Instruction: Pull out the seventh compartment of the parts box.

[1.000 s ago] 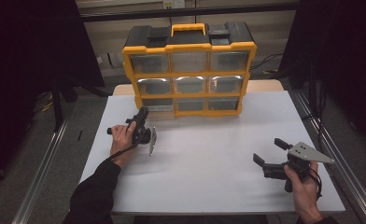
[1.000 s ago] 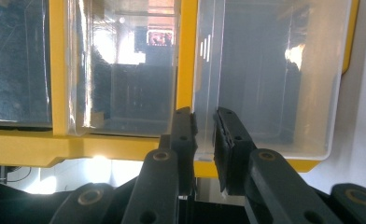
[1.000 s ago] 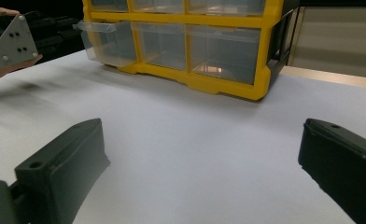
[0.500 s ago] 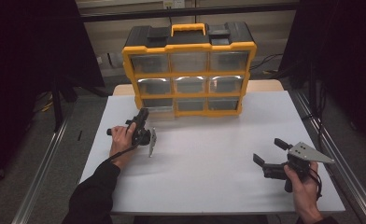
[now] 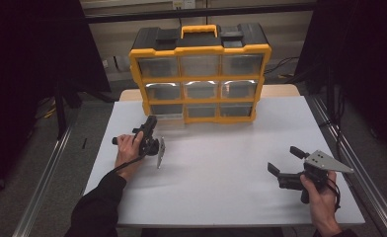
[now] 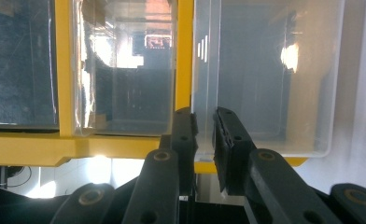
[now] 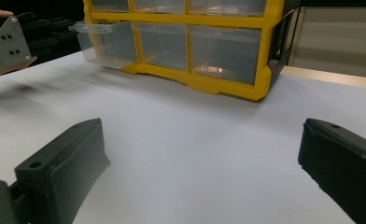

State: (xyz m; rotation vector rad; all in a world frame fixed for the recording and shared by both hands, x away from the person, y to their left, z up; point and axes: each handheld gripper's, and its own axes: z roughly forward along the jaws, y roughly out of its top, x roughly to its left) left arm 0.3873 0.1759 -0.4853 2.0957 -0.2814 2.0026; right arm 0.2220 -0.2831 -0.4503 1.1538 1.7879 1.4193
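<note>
A yellow organizer [image 5: 200,49] with clear drawers stands at the back of the white table [image 5: 221,168]. Its bottom-left drawer [image 5: 168,118] is pulled partway out. My left gripper [image 5: 151,121], rolled on its side in the left hand, reaches to that drawer's front. In the left gripper view the jaws [image 6: 204,119] are shut on the clear drawer's [image 6: 265,84] front lip. My right gripper [image 5: 283,159] rests low at the table's front right, wide open and holding nothing. Its view [image 7: 202,135] looks across bare table to the open drawer [image 7: 107,44] and the left gripper's grey plate [image 7: 6,44].
Metal rails run along the floor on the left [image 5: 48,187] and the right [image 5: 359,168] of the table. A strip of wooden tabletop [image 5: 280,90] shows behind the white sheet. Dark curtains stand on both sides. The other drawers of the organizer sit flush.
</note>
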